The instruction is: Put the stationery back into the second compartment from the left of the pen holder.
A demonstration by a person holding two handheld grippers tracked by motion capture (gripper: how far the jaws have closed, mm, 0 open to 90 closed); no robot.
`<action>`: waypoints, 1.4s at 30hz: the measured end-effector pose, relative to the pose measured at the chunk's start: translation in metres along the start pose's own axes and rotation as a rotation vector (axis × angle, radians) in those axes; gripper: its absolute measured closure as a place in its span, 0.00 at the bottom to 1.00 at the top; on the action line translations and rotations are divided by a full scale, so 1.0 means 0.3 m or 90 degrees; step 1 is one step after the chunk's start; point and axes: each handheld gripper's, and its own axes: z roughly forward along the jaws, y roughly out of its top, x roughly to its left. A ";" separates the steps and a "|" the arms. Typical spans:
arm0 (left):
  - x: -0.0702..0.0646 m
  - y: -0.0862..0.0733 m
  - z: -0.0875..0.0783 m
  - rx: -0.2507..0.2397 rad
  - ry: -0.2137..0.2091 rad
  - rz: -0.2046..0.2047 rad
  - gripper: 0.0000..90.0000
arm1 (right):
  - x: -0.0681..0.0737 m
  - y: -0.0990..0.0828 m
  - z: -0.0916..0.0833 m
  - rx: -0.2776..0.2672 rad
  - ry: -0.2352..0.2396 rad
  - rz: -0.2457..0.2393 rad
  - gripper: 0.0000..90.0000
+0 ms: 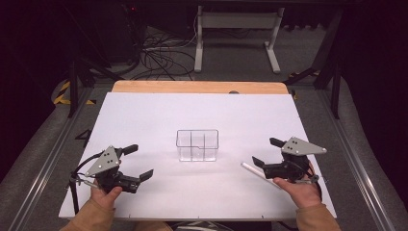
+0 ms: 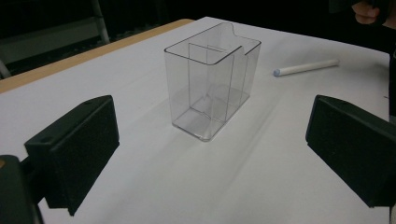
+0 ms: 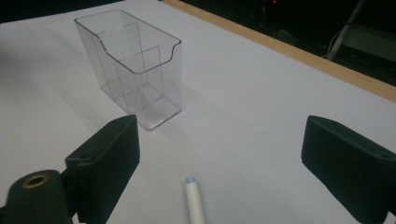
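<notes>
A clear plastic box (image 1: 197,145) with inner dividers stands upright and empty in the middle of the white sheet. A white stick with a bluish tip (image 1: 255,171) lies flat on the sheet to its right. My right gripper (image 1: 266,151) hovers open just over that stick. In the right gripper view the stick's tip (image 3: 192,196) rests on the sheet low between the jaws, touching neither pad, with the box (image 3: 133,65) beyond. My left gripper (image 1: 139,162) is open at the front left and holds nothing. In its own view the left gripper (image 2: 210,154) faces the box (image 2: 212,84) and the stick (image 2: 306,67).
The white sheet (image 1: 159,115) covers a wooden table whose bare edge (image 1: 192,86) shows at the back. Beyond it on the floor are cables (image 1: 159,55) and a white table frame (image 1: 235,33). Metal rails (image 1: 48,154) run along both sides.
</notes>
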 end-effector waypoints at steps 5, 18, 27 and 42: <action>0.001 0.000 -0.001 0.000 0.003 0.002 0.04 | -0.015 0.003 -0.009 0.028 0.020 0.001 0.17; -0.001 -0.002 0.001 0.003 0.005 0.001 0.04 | -0.012 0.024 0.024 0.137 0.014 -0.031 0.30; -0.003 -0.007 -0.007 0.003 0.010 -0.003 0.04 | 0.010 0.043 0.085 0.256 0.006 -0.077 0.42; -0.006 -0.019 -0.033 0.005 0.025 -0.006 0.04 | 0.011 0.038 0.159 0.368 0.038 -0.078 0.45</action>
